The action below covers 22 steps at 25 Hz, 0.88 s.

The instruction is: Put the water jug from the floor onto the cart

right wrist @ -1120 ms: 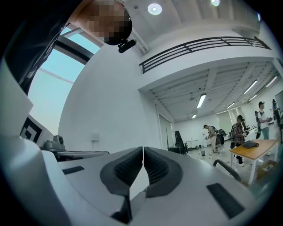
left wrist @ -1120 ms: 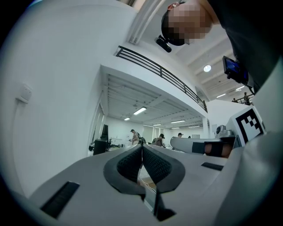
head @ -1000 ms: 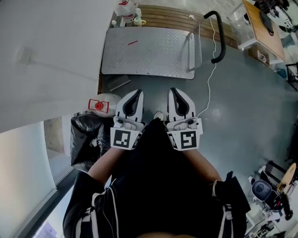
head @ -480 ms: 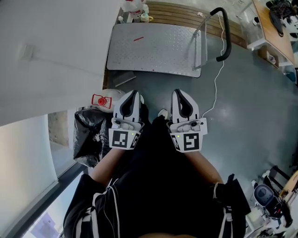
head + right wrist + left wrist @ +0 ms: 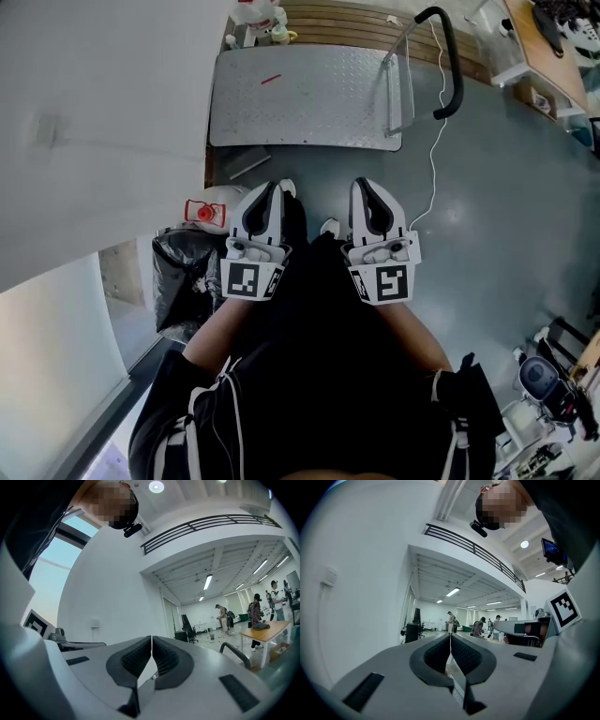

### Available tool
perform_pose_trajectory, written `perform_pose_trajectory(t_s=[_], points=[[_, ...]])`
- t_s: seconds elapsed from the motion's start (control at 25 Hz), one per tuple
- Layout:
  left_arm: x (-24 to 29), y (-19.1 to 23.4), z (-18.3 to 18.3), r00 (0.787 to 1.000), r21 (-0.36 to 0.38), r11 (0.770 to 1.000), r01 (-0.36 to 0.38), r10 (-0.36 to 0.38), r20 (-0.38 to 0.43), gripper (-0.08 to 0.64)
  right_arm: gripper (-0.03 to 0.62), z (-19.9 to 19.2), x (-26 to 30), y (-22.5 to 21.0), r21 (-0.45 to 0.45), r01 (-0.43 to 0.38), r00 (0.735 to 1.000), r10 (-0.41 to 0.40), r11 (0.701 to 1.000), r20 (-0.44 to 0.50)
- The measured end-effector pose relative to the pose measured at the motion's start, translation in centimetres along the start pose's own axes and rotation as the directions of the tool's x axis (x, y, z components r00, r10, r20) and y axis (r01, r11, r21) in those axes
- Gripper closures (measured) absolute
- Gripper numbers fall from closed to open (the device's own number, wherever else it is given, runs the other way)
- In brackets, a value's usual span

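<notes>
**Q:** What is shown, and what has been altered in the last second?

**A:** A person is seen from above. The left hand-held gripper and the right hand-held gripper are held side by side at waist height, pointing forward. Both are closed, jaws pressed together with nothing between them. Very little has been altered. Only a slight shift of the view is noticed, and both pairs of jaws have been kept shut.

**Q:** Where is the jug?

**A:** The jug, white with a red cap, is still on the floor. It is just left of the left hand-held gripper, beside a black bag and near the wall. It has not been touched. The cart is parked ahead, its metal deck bare and its handle to the right.

**Q:** What does that mean for the task?

**A:** The task is judged to be barely started. The jaws must still be opened and brought down to the jug before any lift can be made.
</notes>
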<state>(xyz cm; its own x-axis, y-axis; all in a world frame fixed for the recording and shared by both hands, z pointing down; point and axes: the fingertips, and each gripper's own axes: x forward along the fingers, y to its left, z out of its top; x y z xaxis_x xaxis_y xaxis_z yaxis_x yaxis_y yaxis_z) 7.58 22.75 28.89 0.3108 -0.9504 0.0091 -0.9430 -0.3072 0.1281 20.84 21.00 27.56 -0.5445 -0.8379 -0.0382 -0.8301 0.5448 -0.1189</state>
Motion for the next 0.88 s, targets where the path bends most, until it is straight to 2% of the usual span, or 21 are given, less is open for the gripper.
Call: perform_pose_trajectory(t_s=[0.2,0.4,0.88], points=[[1.0,2.2,-0.1,1.0,-0.001,1.0,0.013,-0.013,-0.004,0.541,0.572,-1.3,2.7,1.2,0.008,-0.018,0.999,0.018,1.0,-0.051],[2.2,4.7,-0.3,0.999,0.047,0.998,0.048,-0.047,-0.006,0.541,0.573,-1.2,6.3,2.5,-0.012,-0.03,0.998,0.03,0.999,-0.05],[6.8,12.5,0.8,0.997,-0.027,0.997,0.079,-0.078,0.028,0.541,0.574,-0.6,15.8,4.6,-0.086,-0.014,0.998,0.009,0.996,-0.056]])
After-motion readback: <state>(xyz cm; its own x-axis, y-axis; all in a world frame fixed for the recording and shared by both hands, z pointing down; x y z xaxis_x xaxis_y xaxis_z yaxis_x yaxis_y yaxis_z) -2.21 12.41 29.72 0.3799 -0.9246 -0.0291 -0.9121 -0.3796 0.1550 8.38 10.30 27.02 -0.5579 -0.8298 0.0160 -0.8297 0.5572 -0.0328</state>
